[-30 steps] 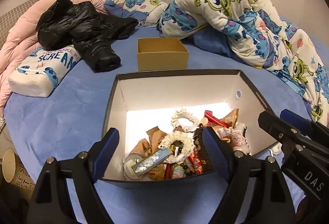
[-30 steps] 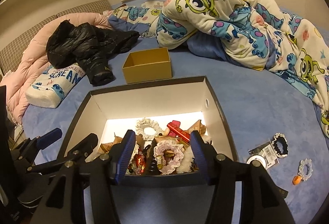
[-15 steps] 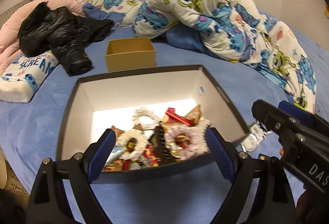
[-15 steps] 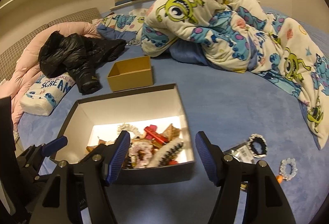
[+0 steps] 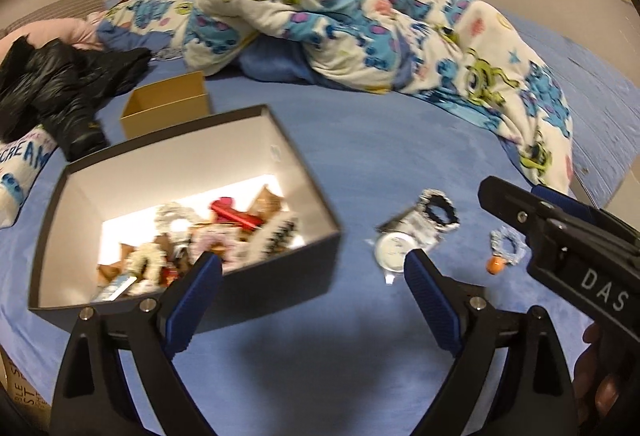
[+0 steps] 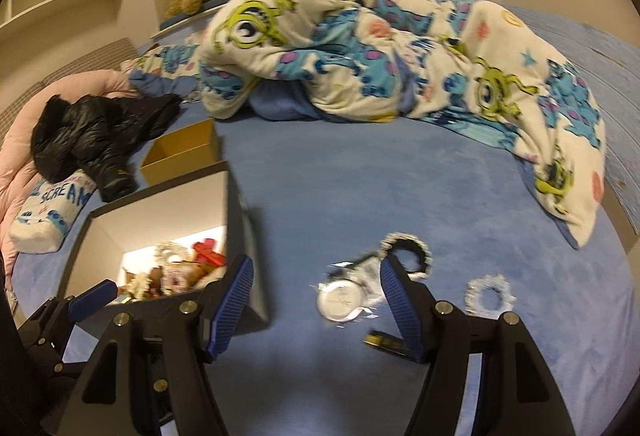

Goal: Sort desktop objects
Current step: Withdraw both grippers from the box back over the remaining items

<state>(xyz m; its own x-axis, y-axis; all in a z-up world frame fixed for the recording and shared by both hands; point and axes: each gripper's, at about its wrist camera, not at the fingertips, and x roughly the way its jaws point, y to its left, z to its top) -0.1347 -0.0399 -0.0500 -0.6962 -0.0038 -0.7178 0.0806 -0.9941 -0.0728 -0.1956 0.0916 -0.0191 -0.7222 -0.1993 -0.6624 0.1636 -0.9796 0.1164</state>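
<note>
1. The left gripper (image 5: 312, 288) hangs over the blue bed cover (image 5: 384, 140), its jaws spread wide with nothing between them.
2. The right gripper (image 6: 316, 300) is likewise released and empty, low over the cover.
3. A dark box (image 5: 256, 284) with white inner walls sits at the near left, holding a heap of small things: pale hair ties (image 5: 172, 216), a red piece (image 5: 236, 214), brown bits.
4. Right of the box, loose on the cover, lie a round white disc in clear wrap (image 6: 340, 298), a black hair tie with a pale frill (image 6: 412, 252), and a small pale hair tie (image 6: 490, 294).
5. A small dark object (image 6: 384, 342) lies just near of the disc.
6. A smaller tan box (image 5: 168, 108) stands open beyond the dark box.
7. A black jacket (image 6: 92, 128) lies far left, a cartoon-print blanket (image 6: 380, 48) farther back.
</note>
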